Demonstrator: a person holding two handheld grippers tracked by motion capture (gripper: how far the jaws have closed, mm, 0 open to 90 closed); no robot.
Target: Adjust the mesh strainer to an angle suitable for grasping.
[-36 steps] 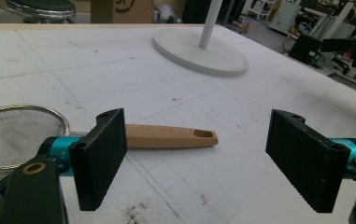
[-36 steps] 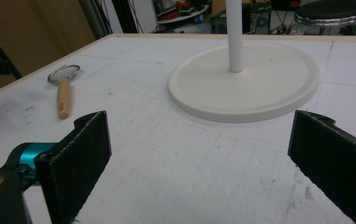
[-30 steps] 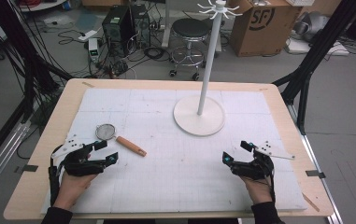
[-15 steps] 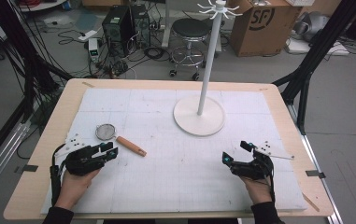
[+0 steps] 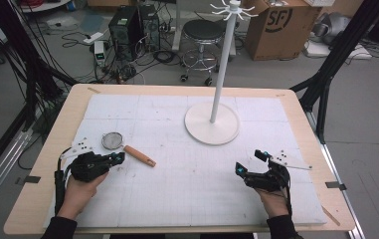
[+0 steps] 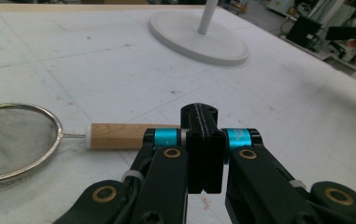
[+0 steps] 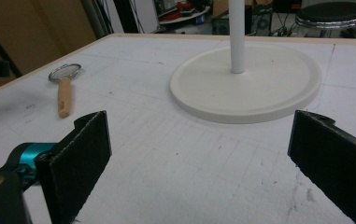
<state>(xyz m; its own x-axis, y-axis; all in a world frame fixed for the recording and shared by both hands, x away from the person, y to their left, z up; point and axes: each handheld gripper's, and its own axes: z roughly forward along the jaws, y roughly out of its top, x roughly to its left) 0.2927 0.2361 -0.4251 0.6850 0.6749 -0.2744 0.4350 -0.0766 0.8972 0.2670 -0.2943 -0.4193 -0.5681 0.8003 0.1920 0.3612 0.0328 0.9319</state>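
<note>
Left tongs (image 6: 205, 154) just closed, pinching nothing, strainer (image 6: 12, 140) handle lying beyond | right tongs (image 7: 203, 163) wide open, empty | risk: shut jaws nudge handle away

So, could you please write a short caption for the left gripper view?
Left gripper, jaws shut on nothing, just short of the wooden handle of a small strainer.

1 strainer (image 5: 111, 141) w/ wood handle, 1 white stand (image 5: 212, 123), 2 grippers: left (image 5: 119, 158), right (image 5: 249, 164); floor clutter unclear.
</note>
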